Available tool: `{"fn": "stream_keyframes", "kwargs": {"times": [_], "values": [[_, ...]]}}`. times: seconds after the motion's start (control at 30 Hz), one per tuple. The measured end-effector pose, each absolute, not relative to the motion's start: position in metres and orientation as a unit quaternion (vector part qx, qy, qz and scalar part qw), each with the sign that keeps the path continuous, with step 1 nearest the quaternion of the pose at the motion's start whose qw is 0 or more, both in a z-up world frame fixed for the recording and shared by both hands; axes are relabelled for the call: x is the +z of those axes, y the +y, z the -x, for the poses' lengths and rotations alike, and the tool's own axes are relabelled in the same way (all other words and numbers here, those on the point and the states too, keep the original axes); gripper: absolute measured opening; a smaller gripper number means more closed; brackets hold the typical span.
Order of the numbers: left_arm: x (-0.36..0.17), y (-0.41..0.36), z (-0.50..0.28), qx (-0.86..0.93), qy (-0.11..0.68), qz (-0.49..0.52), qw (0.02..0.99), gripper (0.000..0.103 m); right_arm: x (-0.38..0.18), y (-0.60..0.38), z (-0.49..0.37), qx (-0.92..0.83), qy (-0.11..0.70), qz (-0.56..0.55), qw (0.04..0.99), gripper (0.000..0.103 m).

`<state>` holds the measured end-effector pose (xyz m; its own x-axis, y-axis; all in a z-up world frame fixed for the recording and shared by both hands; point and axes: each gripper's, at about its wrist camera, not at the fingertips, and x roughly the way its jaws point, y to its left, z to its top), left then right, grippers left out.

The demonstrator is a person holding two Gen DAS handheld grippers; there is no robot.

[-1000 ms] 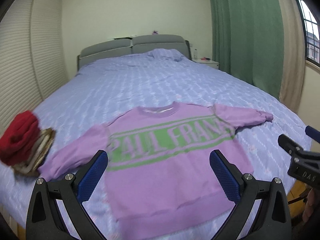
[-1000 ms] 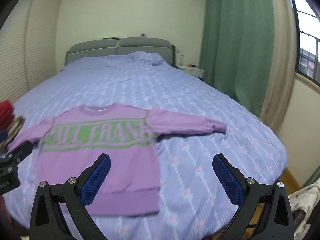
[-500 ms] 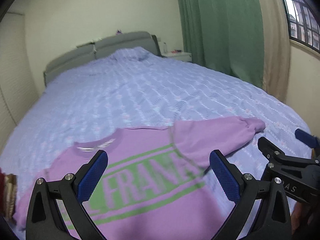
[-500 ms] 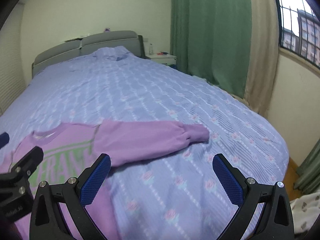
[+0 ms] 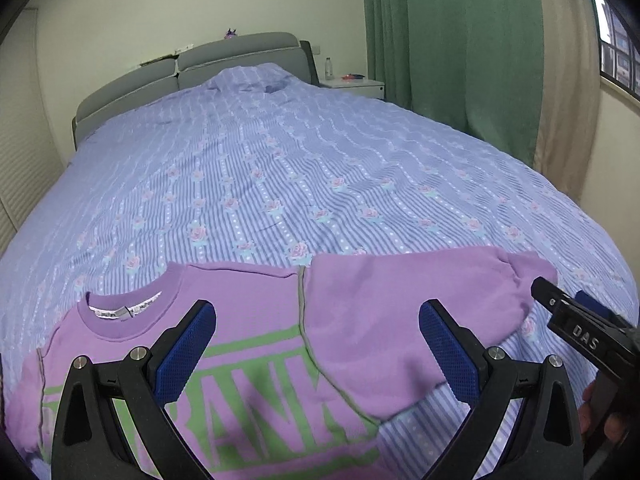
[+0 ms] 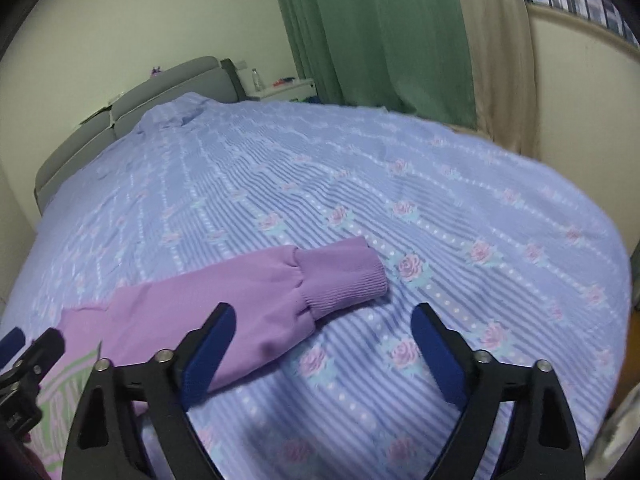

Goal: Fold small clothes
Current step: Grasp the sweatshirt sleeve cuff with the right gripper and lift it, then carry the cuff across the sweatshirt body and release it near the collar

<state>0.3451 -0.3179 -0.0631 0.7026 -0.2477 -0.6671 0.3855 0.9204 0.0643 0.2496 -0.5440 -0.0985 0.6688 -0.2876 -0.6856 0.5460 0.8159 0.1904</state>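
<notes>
A purple sweatshirt [image 5: 248, 344] with green lettering lies flat, front up, on the bed [image 5: 280, 184]. Its right sleeve [image 5: 400, 312] stretches out to the right, and the ribbed cuff [image 6: 344, 276] shows in the right wrist view. My left gripper [image 5: 316, 356] is open and empty, low over the chest near the right shoulder seam. My right gripper [image 6: 320, 352] is open and empty, just short of the sleeve [image 6: 224, 312] near its cuff. The right gripper also shows at the right edge of the left wrist view [image 5: 580, 328].
The bed has a lilac striped cover with rose print and a grey headboard [image 5: 192, 68]. A white nightstand [image 5: 356, 86] stands at the far right beside green curtains [image 5: 448, 52]. The bed's right edge [image 6: 616, 280] drops off near the window wall.
Both grippers have moved right and lower toward the sweatshirt's right side. The left now hangs over the shoulder seam, the right close to the cuff. The red clothes pile has left view.
</notes>
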Motion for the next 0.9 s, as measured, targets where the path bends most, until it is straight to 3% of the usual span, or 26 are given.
{"fn": "stream_keyframes", "kwargs": {"times": [0.13,0.47,0.53,0.7,0.9], "values": [[-0.072,-0.318,-0.354,-0.169,0.350,-0.110,0.915,0.103,-0.118,-0.559,-0.265,-0.221,0.344,-0.227,0.884,0.069],[-0.082,-0.312,-0.357,-0.174,0.362,-0.111,0.909,0.103,-0.144,-0.574,-0.289,-0.181,0.349,-0.266,0.880,0.042],[-0.084,-0.305,-0.358,-0.169,0.367,-0.112,0.908,0.103,-0.142,-0.575,-0.288,-0.165,0.345,-0.272,0.883,0.030],[-0.085,-0.272,-0.357,-0.143,0.379,-0.101,0.909,0.103,-0.120,-0.569,-0.282,-0.168,0.323,-0.251,0.897,0.027],[-0.063,-0.212,-0.356,-0.092,0.382,-0.063,0.917,0.103,-0.055,-0.518,-0.289,-0.160,0.290,-0.119,0.936,0.027]]}}
